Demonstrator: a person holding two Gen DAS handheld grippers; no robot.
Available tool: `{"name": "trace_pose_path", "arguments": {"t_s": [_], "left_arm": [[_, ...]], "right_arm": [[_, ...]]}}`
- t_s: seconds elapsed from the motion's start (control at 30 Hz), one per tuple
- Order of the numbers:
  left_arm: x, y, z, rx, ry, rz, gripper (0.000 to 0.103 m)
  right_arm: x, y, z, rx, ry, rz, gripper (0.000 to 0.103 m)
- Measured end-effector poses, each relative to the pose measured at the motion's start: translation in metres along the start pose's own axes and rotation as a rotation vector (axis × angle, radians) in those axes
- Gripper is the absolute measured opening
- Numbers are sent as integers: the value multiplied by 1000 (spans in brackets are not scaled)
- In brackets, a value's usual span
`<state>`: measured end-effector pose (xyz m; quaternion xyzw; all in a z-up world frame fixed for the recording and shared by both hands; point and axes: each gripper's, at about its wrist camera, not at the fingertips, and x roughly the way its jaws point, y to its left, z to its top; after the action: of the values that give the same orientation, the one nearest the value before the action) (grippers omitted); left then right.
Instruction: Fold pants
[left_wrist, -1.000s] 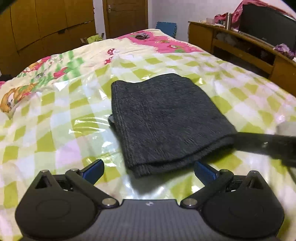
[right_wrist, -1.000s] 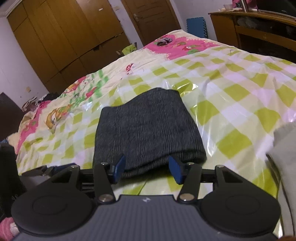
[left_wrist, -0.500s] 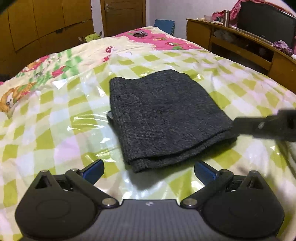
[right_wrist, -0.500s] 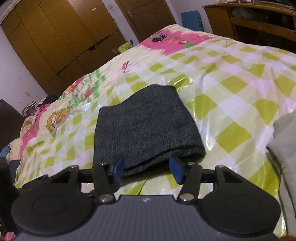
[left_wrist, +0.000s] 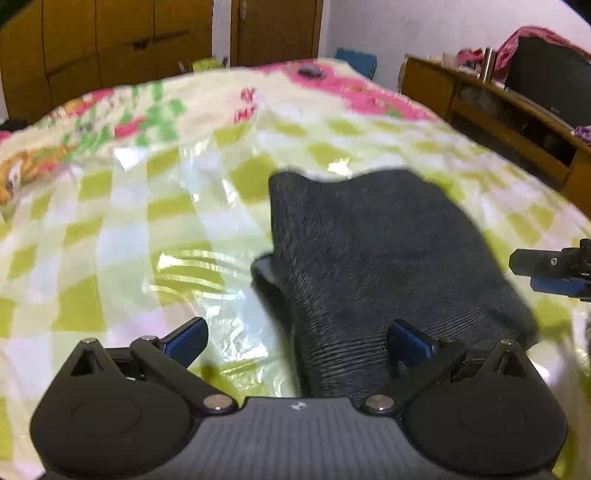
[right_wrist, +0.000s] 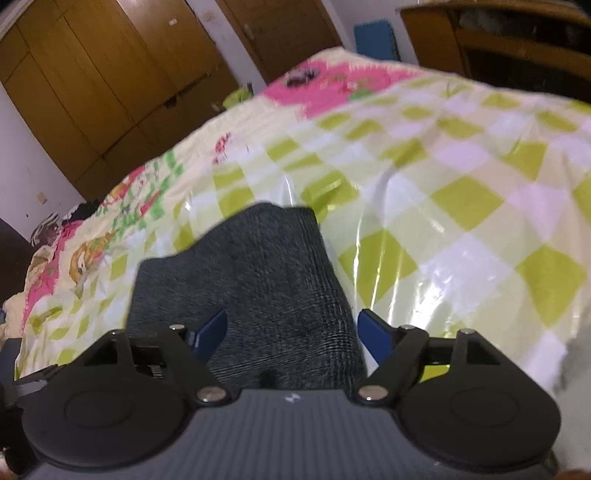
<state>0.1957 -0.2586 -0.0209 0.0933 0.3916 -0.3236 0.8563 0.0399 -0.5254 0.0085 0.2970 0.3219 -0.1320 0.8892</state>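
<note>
The folded dark grey pants (left_wrist: 376, 251) lie on the bed's green-checked plastic cover (left_wrist: 155, 229), and their far edge looks wavy. My left gripper (left_wrist: 299, 339) is open at the near left corner of the pants. Its right finger is over the cloth and its left finger over the cover. In the right wrist view the pants (right_wrist: 251, 280) reach in between the fingers of my right gripper (right_wrist: 291, 334). Its jaws are opening, and the near right corner of the pants lies between them without being pinched. The right gripper (left_wrist: 554, 273) also shows at the right edge of the left wrist view.
A light grey garment (right_wrist: 576, 354) lies blurred at the right edge of the bed. A wooden shelf unit (left_wrist: 517, 122) stands along the right side. Wooden wardrobes (right_wrist: 92, 74) and a door (left_wrist: 277, 29) stand beyond the far end of the bed.
Both grippers have moved forward and down onto the near edge of the pants. The right jaws have widened. The far edge of the pants has gone from straight to wavy.
</note>
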Motion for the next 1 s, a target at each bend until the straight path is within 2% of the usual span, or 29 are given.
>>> {"name": "trace_pose_path", "arguments": {"t_s": [0.07, 0.13, 0.23, 0.3, 0.33, 0.37, 0.43, 0.53, 0.6, 0.7, 0.83, 0.9, 1.0], "left_arm": [[13, 5, -5, -9, 21, -61, 103], [23, 8, -6, -32, 51, -137, 103], [37, 0, -6, -29, 66, -196, 103], [42, -15, -5, 5, 57, -200, 103], [45, -21, -3, 15, 49, -186, 103], [48, -27, -1, 13, 43, -187, 103], [50, -31, 2, -19, 39, -205, 103], [51, -57, 6, 25, 38, -223, 103], [53, -79, 9, 75, 36, -201, 103], [50, -88, 13, 63, 51, -166, 103], [32, -82, 6, 86, 59, -82, 103], [21, -79, 2, 66, 68, -40, 103], [2, -80, -5, 53, 64, 12, 103]], "right_arm": [[16, -7, -3, 17, 48, 31, 80], [25, -12, -7, 19, 50, 40, 81], [24, -11, -10, 12, 47, 58, 75], [18, -4, -11, -56, 54, 50, 56], [14, -5, -10, -66, 56, 46, 49], [10, -10, -7, -50, 57, 52, 37], [5, -30, 0, 26, 66, 89, 31], [-2, -44, 8, 39, 50, 43, 31], [-5, -53, 16, 49, 50, 4, 31], [-10, -56, 22, 44, 40, -35, 34], [-48, -37, 17, -11, -95, -99, 36], [-65, -24, 8, -35, -135, -99, 38], [-81, 0, -11, -93, -133, -80, 41]]}}
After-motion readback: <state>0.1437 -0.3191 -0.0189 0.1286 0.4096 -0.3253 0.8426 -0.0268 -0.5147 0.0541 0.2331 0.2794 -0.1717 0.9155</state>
